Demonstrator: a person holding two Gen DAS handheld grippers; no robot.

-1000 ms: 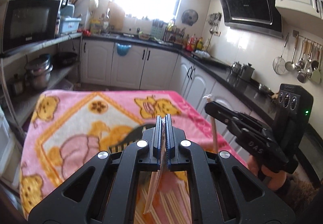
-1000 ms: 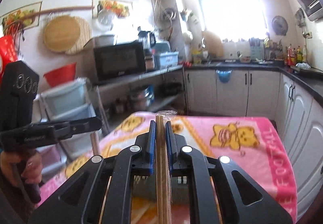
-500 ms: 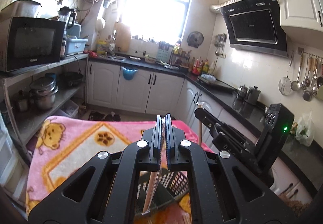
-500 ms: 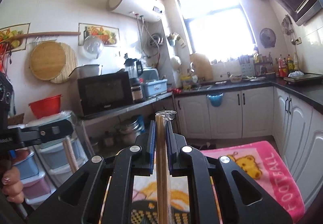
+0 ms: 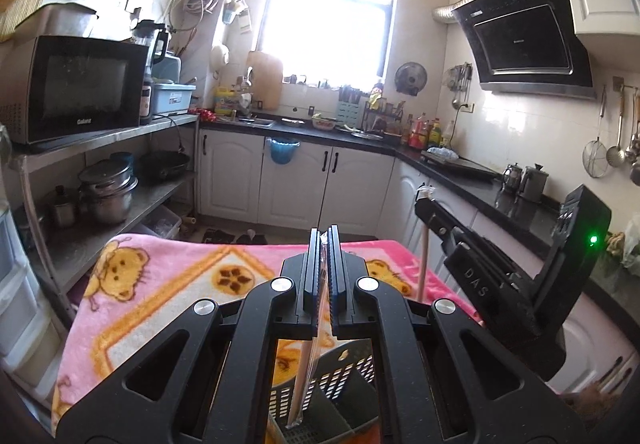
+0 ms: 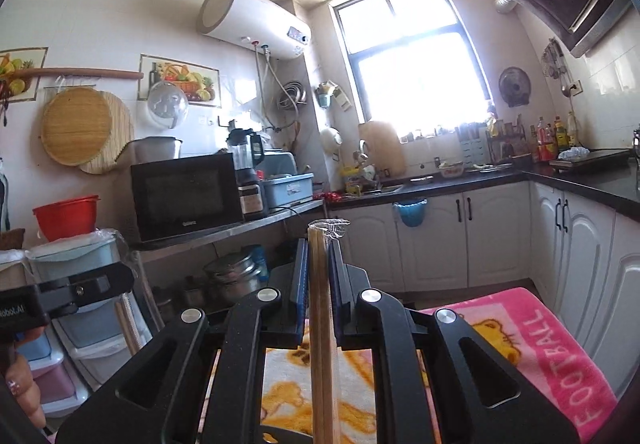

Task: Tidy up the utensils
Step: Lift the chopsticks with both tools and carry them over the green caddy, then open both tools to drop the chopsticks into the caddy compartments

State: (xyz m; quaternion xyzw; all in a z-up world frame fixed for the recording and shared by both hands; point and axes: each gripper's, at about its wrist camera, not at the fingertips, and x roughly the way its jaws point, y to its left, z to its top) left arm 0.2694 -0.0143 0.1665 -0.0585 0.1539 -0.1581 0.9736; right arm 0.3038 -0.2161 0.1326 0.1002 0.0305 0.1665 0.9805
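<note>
My left gripper [image 5: 325,236] is shut on a plastic-wrapped pair of wooden chopsticks [image 5: 306,372]. They hang down with their lower end inside a dark slotted utensil basket [image 5: 344,384] on the pink blanket [image 5: 160,296]. My right gripper [image 6: 319,244] is shut on another wrapped pair of chopsticks [image 6: 322,344], held upright above the blanket [image 6: 520,344]. The right gripper also shows in the left wrist view [image 5: 424,204], to the right of the basket, with its chopsticks [image 5: 422,260] hanging down. The left gripper shows at the left edge of the right wrist view [image 6: 124,280].
The blanket-covered table stands in a narrow kitchen. A metal shelf with a microwave [image 5: 80,88] and pots [image 5: 106,192] is to the left. White cabinets under a black counter [image 5: 460,164] run along the back and right. Plastic drawers [image 6: 72,324] stand at the left.
Both grippers have lifted and tilted up, so more wall and ceiling show. The left gripper's chopsticks now hang with their end in the basket. Both stay shut on their chopsticks.
</note>
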